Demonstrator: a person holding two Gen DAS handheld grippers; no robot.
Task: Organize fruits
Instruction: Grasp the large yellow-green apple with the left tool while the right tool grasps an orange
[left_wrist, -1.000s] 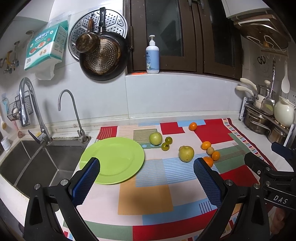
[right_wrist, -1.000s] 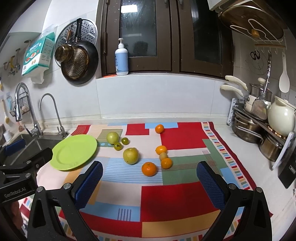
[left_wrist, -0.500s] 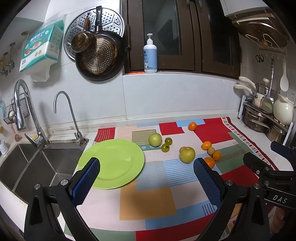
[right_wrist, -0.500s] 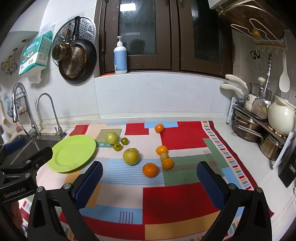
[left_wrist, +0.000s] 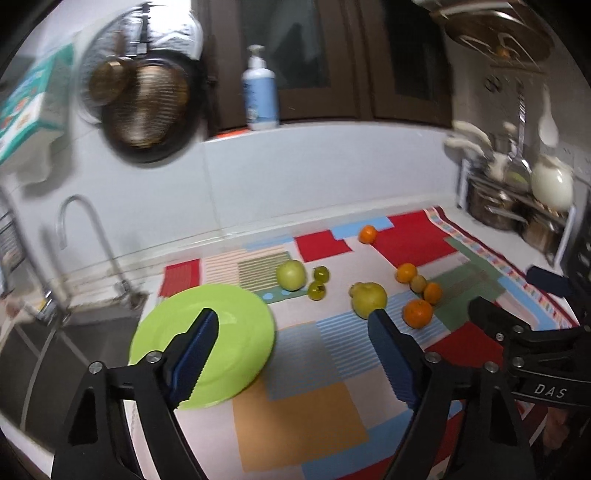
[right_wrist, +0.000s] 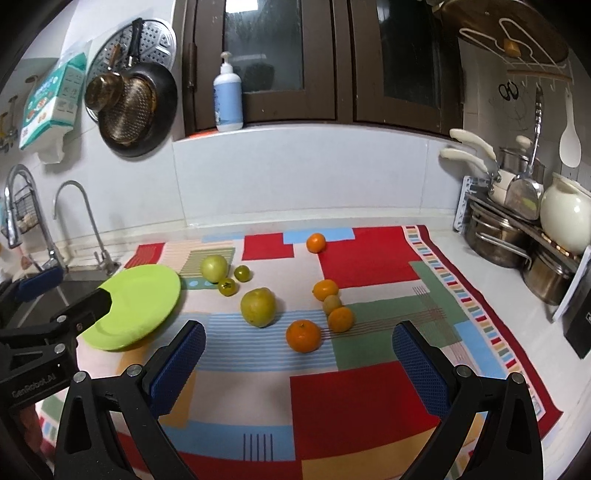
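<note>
A green plate (left_wrist: 207, 339) (right_wrist: 138, 302) lies on the patchwork cloth (right_wrist: 369, 398) by the sink. Fruit lies loose on the cloth: a large yellow-green fruit (right_wrist: 258, 307) (left_wrist: 368, 299), a green apple (right_wrist: 214, 268) (left_wrist: 291, 275), two small green fruits (right_wrist: 228, 286), several oranges including the nearest orange (right_wrist: 303, 335) (left_wrist: 417, 313) and a far orange (right_wrist: 316, 242). My left gripper (left_wrist: 295, 354) is open and empty above the cloth near the plate. My right gripper (right_wrist: 299, 365) is open and empty in front of the oranges.
A sink (left_wrist: 55, 350) with two taps (right_wrist: 79, 218) lies left of the plate. A rack of pots (right_wrist: 517, 236) and a white jug (right_wrist: 565, 218) stand at the right. A soap bottle (right_wrist: 228, 98) stands on the sill. Pans (right_wrist: 129, 99) hang on the wall.
My left gripper has swung right and moved nearer the fruit, its view now blurred. My right gripper has moved slightly forward. Both stay open and no fruit has moved.
</note>
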